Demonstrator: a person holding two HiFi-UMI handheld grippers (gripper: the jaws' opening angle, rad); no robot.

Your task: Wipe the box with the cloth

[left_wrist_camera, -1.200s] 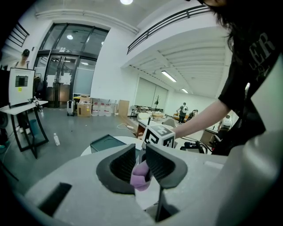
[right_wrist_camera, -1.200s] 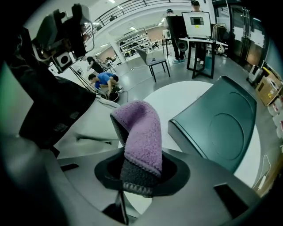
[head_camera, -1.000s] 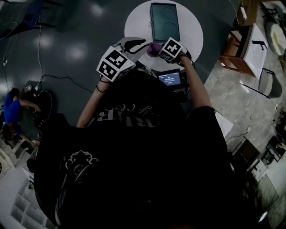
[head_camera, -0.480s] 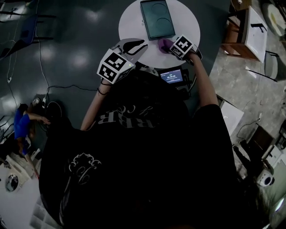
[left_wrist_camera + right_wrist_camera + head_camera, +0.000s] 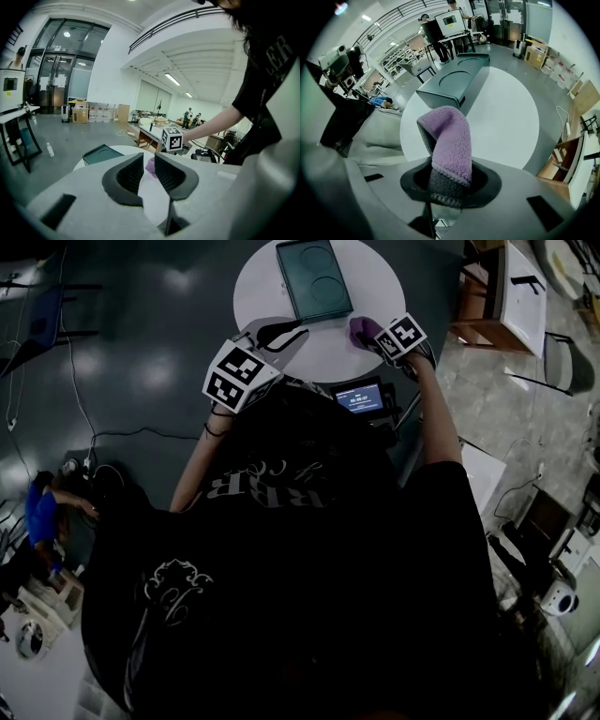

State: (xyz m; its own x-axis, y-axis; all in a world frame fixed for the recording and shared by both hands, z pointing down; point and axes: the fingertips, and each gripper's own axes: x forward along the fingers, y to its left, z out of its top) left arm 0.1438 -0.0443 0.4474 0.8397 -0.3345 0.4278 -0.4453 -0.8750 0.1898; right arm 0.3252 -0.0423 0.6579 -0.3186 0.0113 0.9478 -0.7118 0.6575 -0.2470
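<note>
The box (image 5: 314, 279) lies on the table (image 5: 394, 289), far side; the cloth (image 5: 361, 330) before it, rightward.

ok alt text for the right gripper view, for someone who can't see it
The right gripper is shut on a folded purple cloth that sticks up between its jaws, over a round white table. A dark green box lies on the table ahead, not touched by the cloth.

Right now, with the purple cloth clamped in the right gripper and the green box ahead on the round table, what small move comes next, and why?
Probably carry the right gripper forward and lower the cloth onto the near end of the box. The cloth is firmly gripped but sits short of the box, not touching it, so no wiping can start yet.
</note>
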